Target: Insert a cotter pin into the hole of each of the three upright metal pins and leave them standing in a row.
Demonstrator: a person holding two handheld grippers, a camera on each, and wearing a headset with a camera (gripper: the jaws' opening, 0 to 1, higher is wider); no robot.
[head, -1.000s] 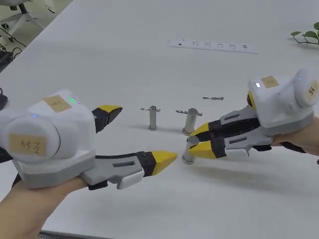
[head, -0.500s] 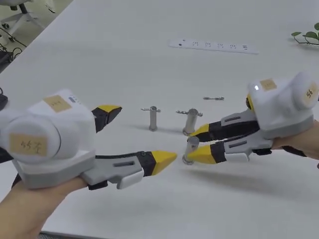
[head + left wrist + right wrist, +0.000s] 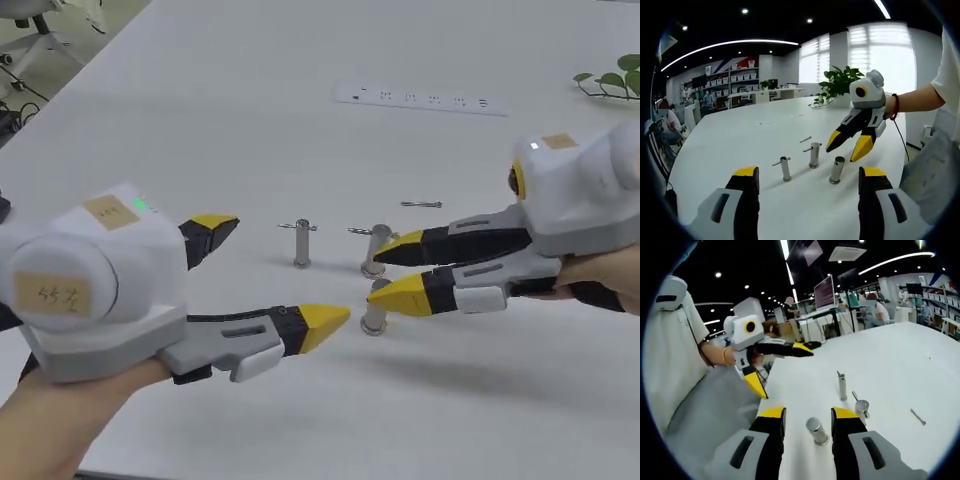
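Fingers (image 3: 772, 415) of your right gripper (image 3: 383, 274) stand narrowly parted beside the bare pin (image 3: 374, 312); closing off-centre may topple it. Your left gripper (image 3: 283, 270) gapes wide.

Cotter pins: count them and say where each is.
3. One cotter pin sits through the left metal pin, a second cotter pin through the middle metal pin, and a third cotter pin lies loose on the table. The near metal pin shows none.

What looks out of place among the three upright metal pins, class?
The nearest pin has no cotter pin through it, unlike the left pin and middle pin, and stands off their line. One loose cotter pin lies flat on the table beyond them.
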